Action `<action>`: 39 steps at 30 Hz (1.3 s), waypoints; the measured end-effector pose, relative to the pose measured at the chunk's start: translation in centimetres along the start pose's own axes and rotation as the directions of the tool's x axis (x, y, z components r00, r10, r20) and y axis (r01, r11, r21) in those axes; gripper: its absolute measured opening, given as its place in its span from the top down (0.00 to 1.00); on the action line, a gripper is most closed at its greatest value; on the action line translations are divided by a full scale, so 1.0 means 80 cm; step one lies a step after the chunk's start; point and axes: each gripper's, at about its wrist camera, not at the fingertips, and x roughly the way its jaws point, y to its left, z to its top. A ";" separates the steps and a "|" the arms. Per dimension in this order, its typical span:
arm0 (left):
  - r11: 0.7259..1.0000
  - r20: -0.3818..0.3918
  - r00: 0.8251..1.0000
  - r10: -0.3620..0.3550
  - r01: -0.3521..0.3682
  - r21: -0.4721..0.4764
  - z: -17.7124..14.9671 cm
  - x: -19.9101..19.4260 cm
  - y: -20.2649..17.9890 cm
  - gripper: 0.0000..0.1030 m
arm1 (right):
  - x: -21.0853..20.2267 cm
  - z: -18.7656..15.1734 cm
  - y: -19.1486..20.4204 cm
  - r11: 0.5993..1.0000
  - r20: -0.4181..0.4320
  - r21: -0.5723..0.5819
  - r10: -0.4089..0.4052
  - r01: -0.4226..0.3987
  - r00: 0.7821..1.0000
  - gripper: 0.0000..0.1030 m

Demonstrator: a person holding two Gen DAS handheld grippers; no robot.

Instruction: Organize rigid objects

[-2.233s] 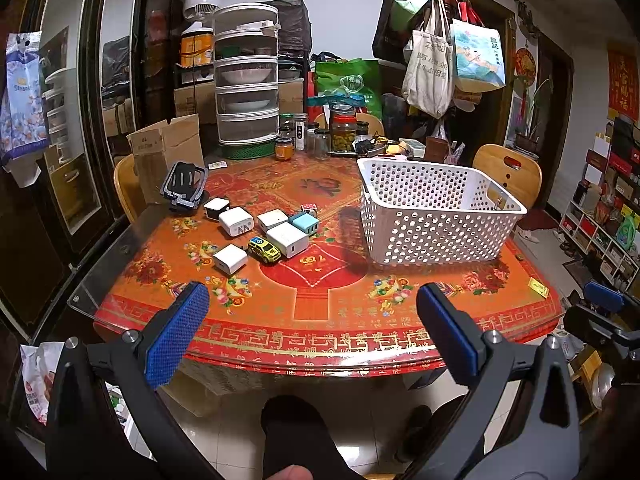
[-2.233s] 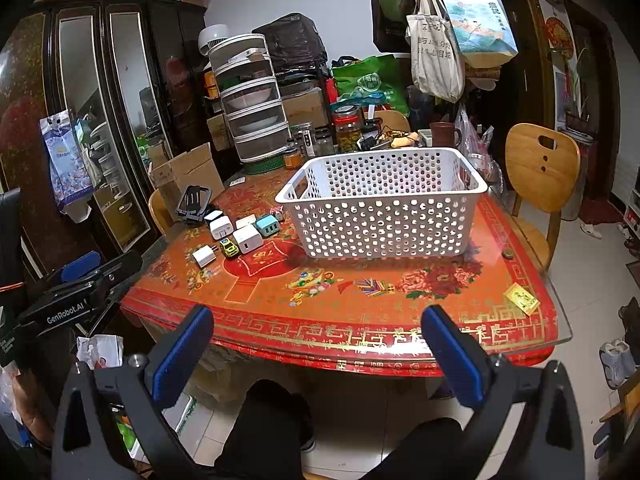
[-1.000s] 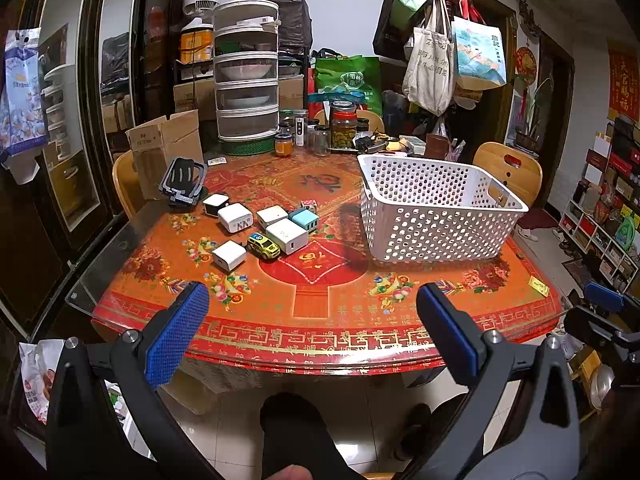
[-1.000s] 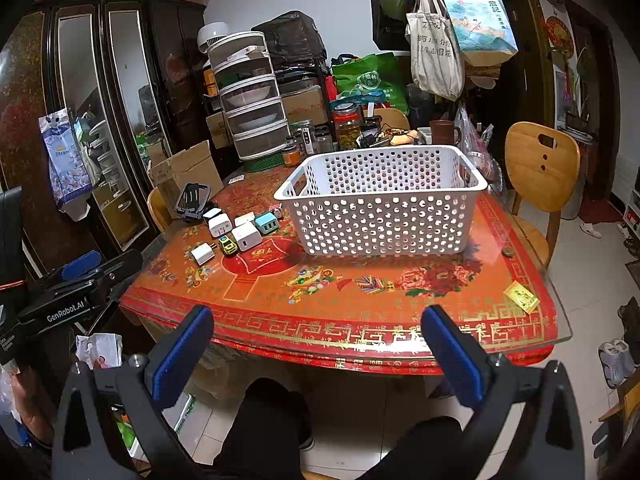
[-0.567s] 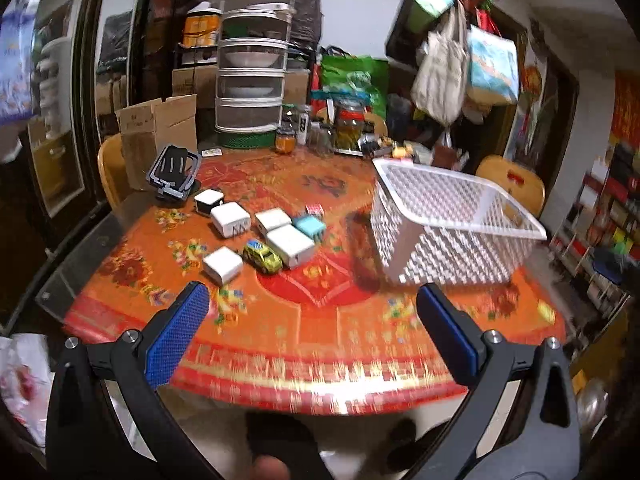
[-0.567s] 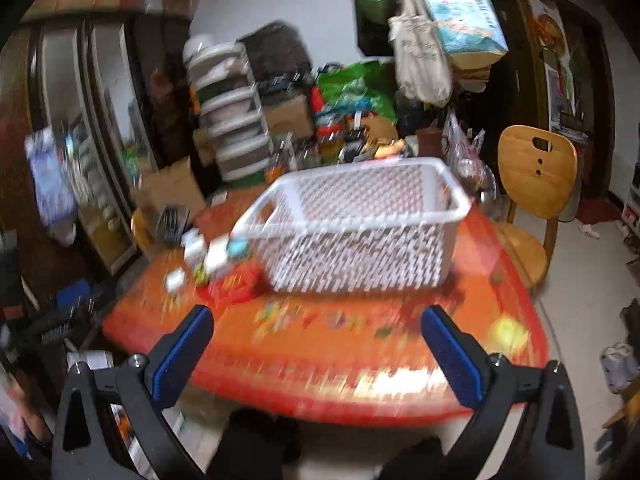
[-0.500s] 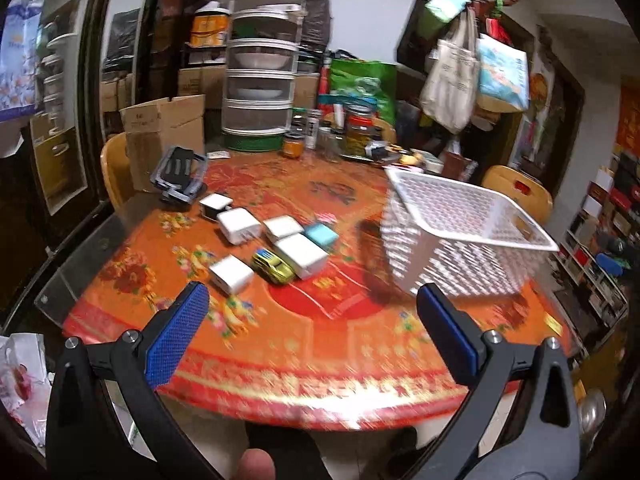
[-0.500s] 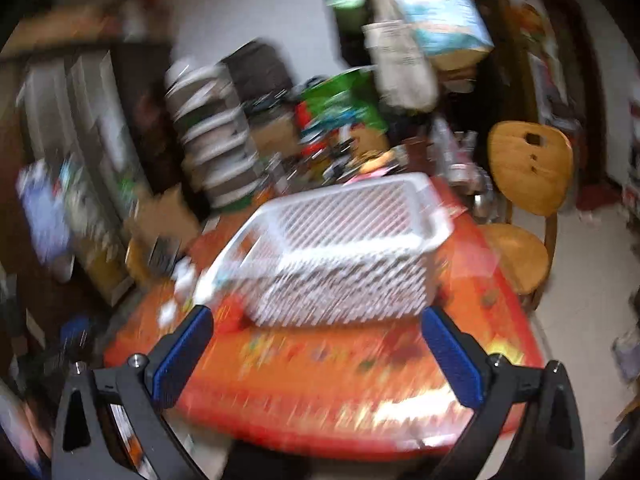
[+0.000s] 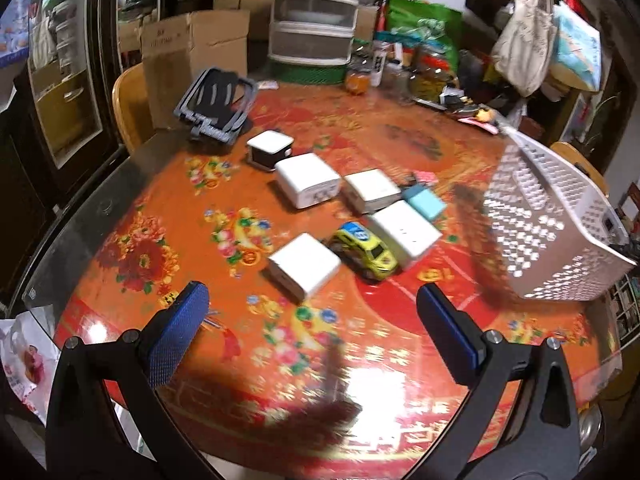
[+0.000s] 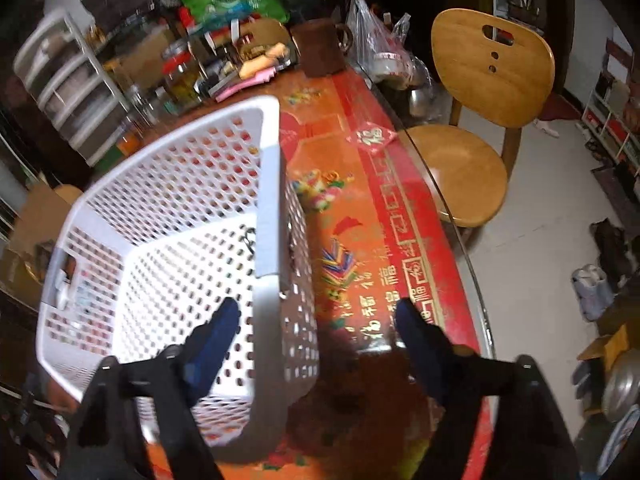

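Jaws spread wide on both grippers: the right gripper (image 10: 316, 320) straddles the white basket's (image 10: 267, 204) near rim, the left gripper (image 9: 312, 312) hovers over the worktop (image 9: 132, 216) — chargers (image 9: 305, 270) and toy car (image 9: 366, 251) lying left of the basket.

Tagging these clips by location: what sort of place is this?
Probably a home dining room: a red floral-patterned table, a wooden chair, stacked plastic drawers and hanging cloth bags.

Left claw (image 9: 312, 310) agape above table level; right claw (image 10: 318, 320) likewise agape, angled downward
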 end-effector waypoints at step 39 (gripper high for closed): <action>0.982 -0.045 0.992 0.122 -0.114 0.148 0.019 0.105 -0.011 0.59 | 0.016 0.001 0.033 0.997 -0.024 -0.043 -0.069 0.068 0.997 0.74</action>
